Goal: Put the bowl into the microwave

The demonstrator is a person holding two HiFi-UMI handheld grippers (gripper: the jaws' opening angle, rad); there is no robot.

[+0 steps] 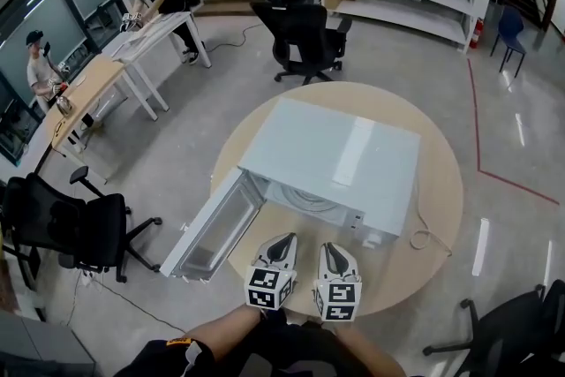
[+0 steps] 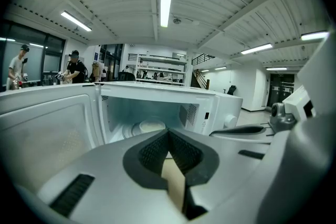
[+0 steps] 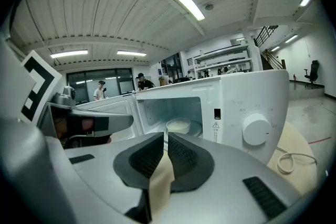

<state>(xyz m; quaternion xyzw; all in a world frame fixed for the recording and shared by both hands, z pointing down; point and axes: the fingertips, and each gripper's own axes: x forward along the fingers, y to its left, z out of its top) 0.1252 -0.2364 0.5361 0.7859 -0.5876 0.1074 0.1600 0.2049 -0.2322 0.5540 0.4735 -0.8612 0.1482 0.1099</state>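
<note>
We judge the main risk to be in the door, which stands swung wide and hangs out past the rim of the round table. A hard or off-centre push from a gripper could skid the microwave across the tabletop, or slam the door and jolt what sits inside. The loose cable lying to the right of the microwave could also catch if the right gripper sweeps that way. We see the left gripper and right gripper side by side at the near edge of the table, just in front of the microwave, each with its jaws pressed together and nothing held between them. The bowl sits inside the open cavity on the turntable, straight ahead of both grippers and apart from them. It is slightly to the left of the left gripper's line and just above the right gripper's closed tips.
</note>
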